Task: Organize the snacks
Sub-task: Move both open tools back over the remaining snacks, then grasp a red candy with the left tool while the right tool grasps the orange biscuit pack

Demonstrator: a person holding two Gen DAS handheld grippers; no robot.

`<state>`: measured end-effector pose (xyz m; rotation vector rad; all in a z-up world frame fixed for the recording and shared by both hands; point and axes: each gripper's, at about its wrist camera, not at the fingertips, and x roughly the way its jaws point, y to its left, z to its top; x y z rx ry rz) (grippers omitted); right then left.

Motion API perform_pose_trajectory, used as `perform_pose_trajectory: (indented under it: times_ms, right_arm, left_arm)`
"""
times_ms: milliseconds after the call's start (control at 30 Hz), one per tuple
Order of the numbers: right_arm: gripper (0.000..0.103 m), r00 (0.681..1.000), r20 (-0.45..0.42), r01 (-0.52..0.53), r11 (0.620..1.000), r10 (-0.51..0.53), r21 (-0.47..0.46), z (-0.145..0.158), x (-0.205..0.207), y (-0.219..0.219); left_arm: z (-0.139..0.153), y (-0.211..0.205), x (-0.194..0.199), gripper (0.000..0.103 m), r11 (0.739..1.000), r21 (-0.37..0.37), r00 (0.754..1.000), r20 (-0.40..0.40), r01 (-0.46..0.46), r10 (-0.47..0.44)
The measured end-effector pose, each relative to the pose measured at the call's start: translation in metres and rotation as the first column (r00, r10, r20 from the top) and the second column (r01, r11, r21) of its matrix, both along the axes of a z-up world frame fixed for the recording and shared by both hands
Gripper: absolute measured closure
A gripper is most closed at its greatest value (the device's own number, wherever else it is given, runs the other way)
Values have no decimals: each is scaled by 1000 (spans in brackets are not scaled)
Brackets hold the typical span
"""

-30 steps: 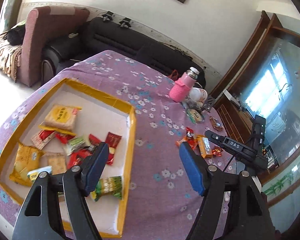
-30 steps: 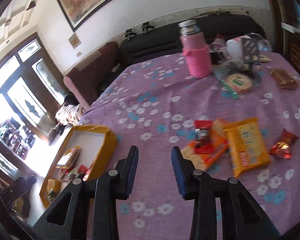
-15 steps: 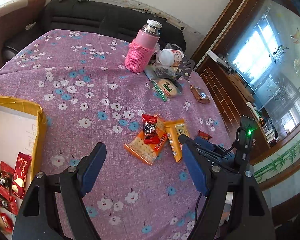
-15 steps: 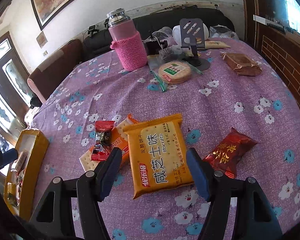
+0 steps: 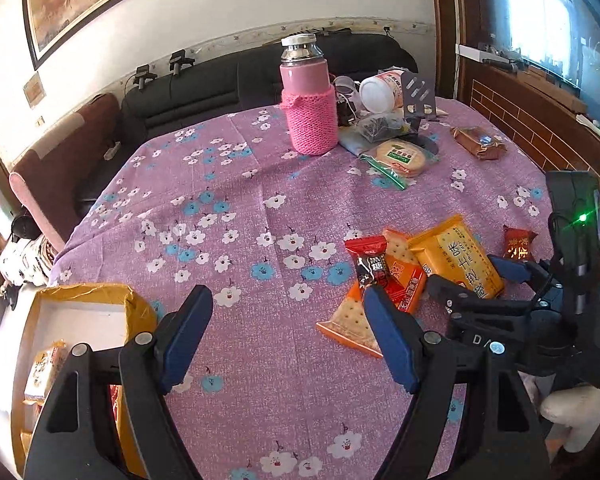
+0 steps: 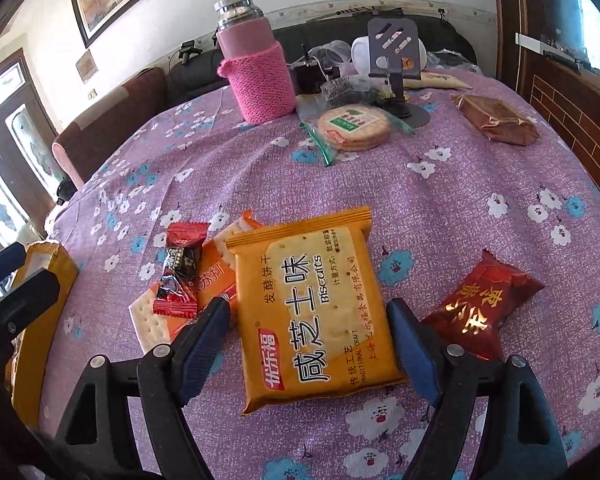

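Biscuit pack (image 6: 316, 308) now sits between the opening right gripper (image 6: 308, 344) jaws, untouched.
Left gripper (image 5: 284, 340), spread wide, has swung from the box (image 5: 96, 300) over the purple floral tablecloth (image 5: 240, 184).

Home liv. rm: sofa (image 5: 220, 84), framed painting (image 5: 100, 0)

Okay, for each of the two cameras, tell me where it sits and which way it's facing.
Left wrist: rides the left claw, angled down over the purple floral tablecloth; own open fingers show, plus the right claw.
Right wrist: rides the right claw, opening, angled down at the yellow biscuit packet lying between its fingers.
Shared: that packet, pink knit-sleeved flask, yellow-rimmed box.
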<state>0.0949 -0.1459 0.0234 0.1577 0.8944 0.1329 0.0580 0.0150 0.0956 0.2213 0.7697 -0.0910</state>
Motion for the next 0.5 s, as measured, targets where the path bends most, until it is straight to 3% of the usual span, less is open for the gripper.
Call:
perform_pose_trajectory:
  times_ms: [100, 133, 200, 500]
  right_arm:
    - [22, 1000, 0, -9, 1000, 9, -25, -3, 0, 3]
    - [29, 1000, -1, -7, 1000, 7, -29, -3, 0, 3]
    - [30, 1000, -5, 1, 1000, -1, -30, -3, 0, 3]
    - [30, 999, -41, 23, 998, -21, 60, 0, -2, -9]
  left_arm:
    - [0, -8, 0, 25, 1000, 28, 1000, 19, 13, -13]
    - [0, -11, 1, 25, 999, 32, 1000, 20, 16, -17]
    - [-2, -14, 4, 25, 999, 34, 1000, 14, 23, -23]
    - [-15, -11, 17, 25, 999, 10, 999, -27, 34, -34]
